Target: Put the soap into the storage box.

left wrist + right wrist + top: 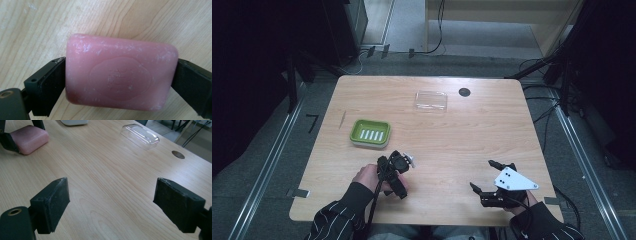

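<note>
Three cameras on one desk (452, 130)

The high view looks forward and down from above. The left one sits close over the pink soap (120, 75); the right one looks low across, sharing that soap (28, 138).

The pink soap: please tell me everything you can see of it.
The soap is a pink rectangular bar with rounded corners, matte, with whitish scuffs and an oval stamp on its broad face; the lettering is too faint to read. The left gripper clamps its two short ends. It is at the wooden table, near the front left; whether it rests on the table is unclear.
</note>
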